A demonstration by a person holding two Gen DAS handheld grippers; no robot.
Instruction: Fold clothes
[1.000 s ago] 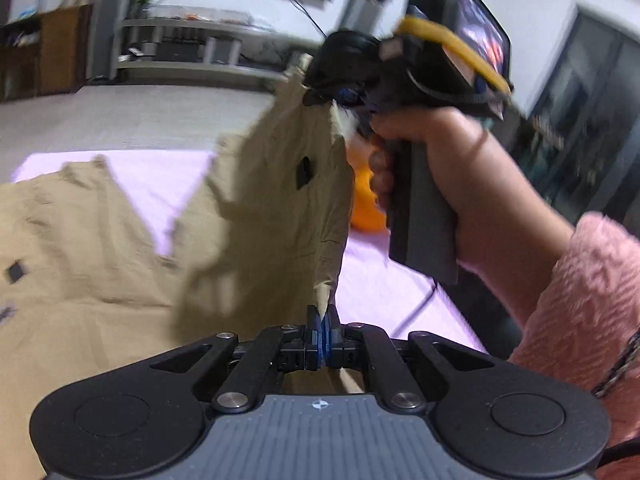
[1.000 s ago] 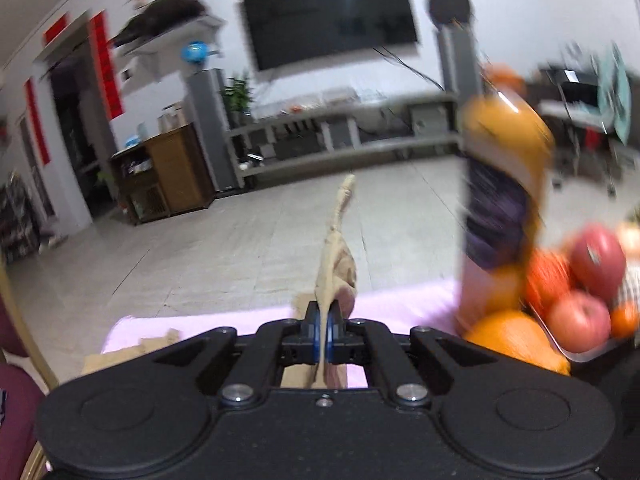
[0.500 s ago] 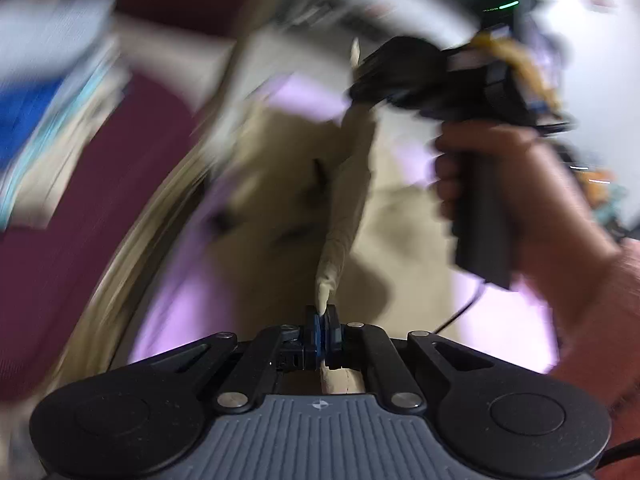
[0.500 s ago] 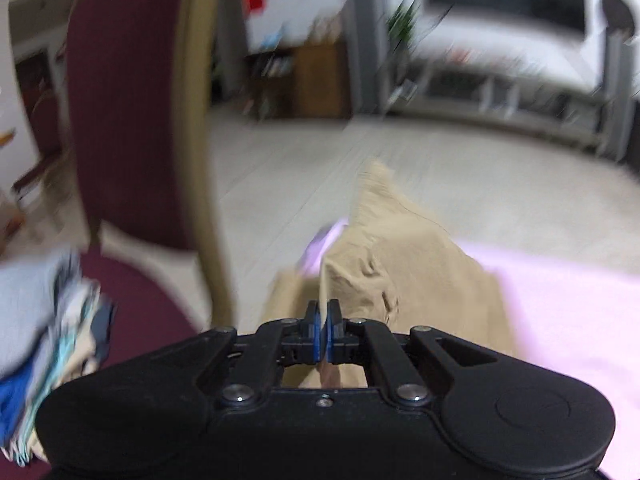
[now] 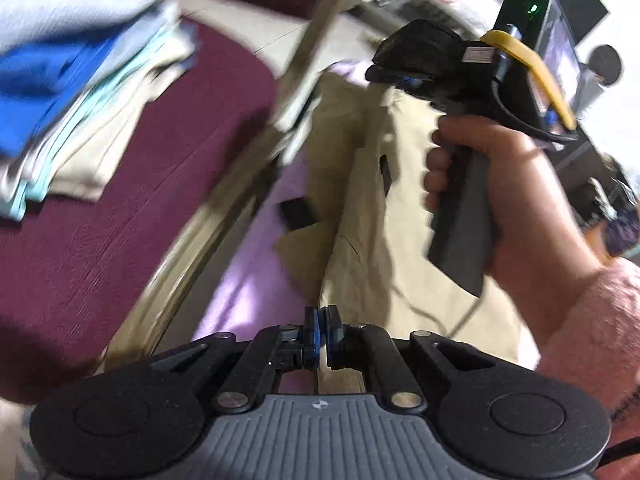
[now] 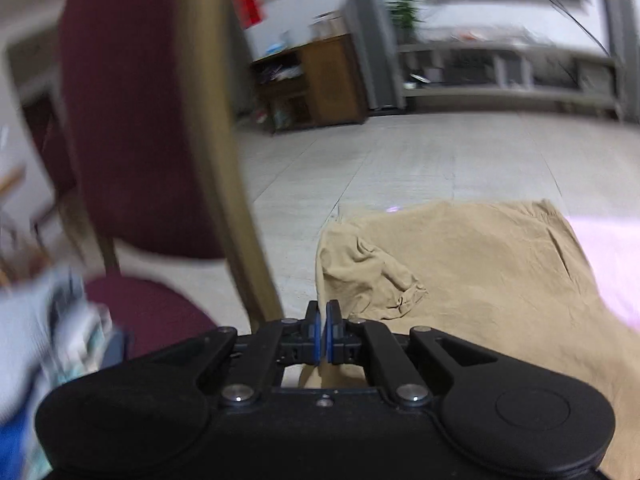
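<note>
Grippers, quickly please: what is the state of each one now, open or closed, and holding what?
Left gripper: closed on an edge of the tan garment.
Right gripper: closed, also pinching the tan garment.

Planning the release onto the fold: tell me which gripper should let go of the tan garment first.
Probably the right gripper: the tan garment ahead of it already lies flat on the pink cloth, while the left gripper holds a raised edge.

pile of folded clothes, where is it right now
In the left wrist view, the pile of folded clothes lies upper left on the dark red chair seat, beside the table's edge.
</note>
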